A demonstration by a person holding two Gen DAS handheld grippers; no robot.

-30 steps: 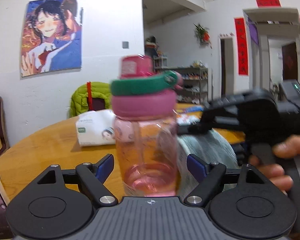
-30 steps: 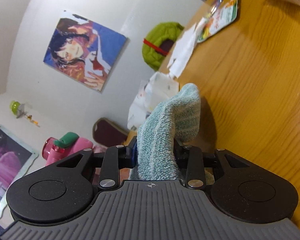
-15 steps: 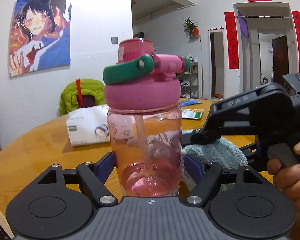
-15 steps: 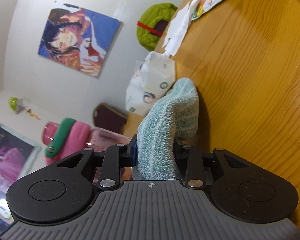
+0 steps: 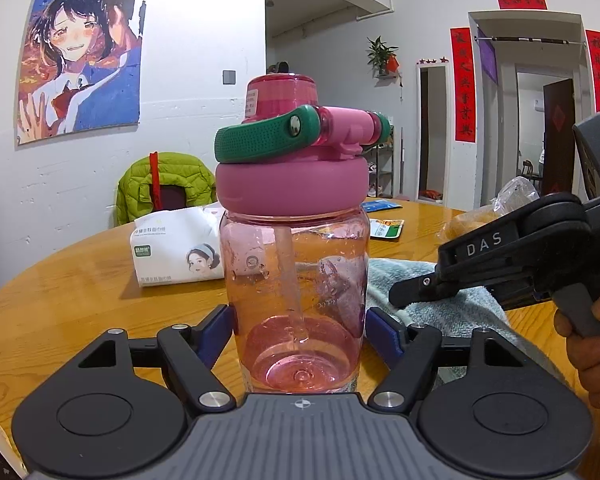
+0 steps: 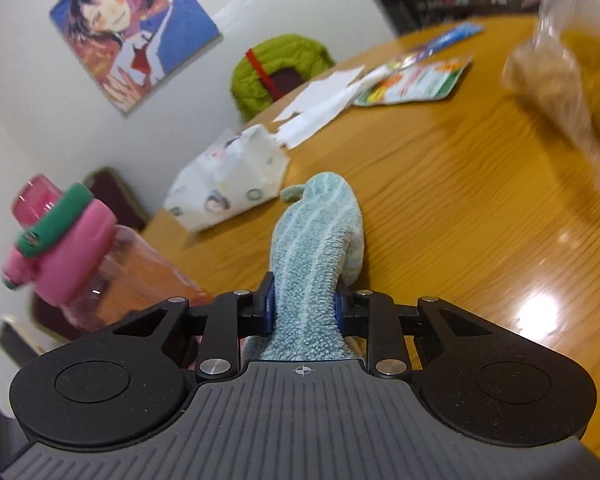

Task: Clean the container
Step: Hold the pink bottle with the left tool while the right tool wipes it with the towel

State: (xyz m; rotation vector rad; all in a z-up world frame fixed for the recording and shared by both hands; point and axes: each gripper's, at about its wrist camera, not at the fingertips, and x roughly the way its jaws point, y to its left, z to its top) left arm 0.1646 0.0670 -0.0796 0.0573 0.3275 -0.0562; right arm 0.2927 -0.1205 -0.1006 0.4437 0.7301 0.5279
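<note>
1. One see-through pink plastic drinking bottle (image 5: 296,280) stands upright on the round wooden table (image 5: 80,280), with one thick pink screw lid (image 5: 292,184), one green carry loop (image 5: 260,140) and one straw inside.
2. The left gripper (image 5: 298,330) has the bottle's lower body between its two blue-padded fingers (image 5: 216,334); the jaws are closing, and the pads sit right against the bottle's sides, gripping it.
3. One pale blue-green striped terry cloth (image 6: 312,264) is clamped in the right gripper (image 6: 304,306). Its jaws are easing apart, yet the pads still press the cloth on both sides. The free end of the cloth droops forward onto the tabletop.
4. From the left wrist camera, the right gripper (image 5: 420,300) comes in from the right, just beside the bottle, held by one hand (image 5: 592,344) on its trigger handle, with the cloth (image 5: 440,296) bunched under it on the table.
5. From the right wrist camera, the bottle (image 6: 100,264) is at the left edge and looks tilted, which may only be the lens.
6. Also on the table: one white soft pack of tissues (image 5: 176,246) behind the bottle, one clear bag of something tan (image 6: 572,64) and some flat printed packets (image 6: 416,80); I cannot count those exactly.
7. One green puffer jacket (image 5: 160,184) hangs over a chair beyond the table, and one anime poster (image 5: 80,60) is on the white wall.
</note>
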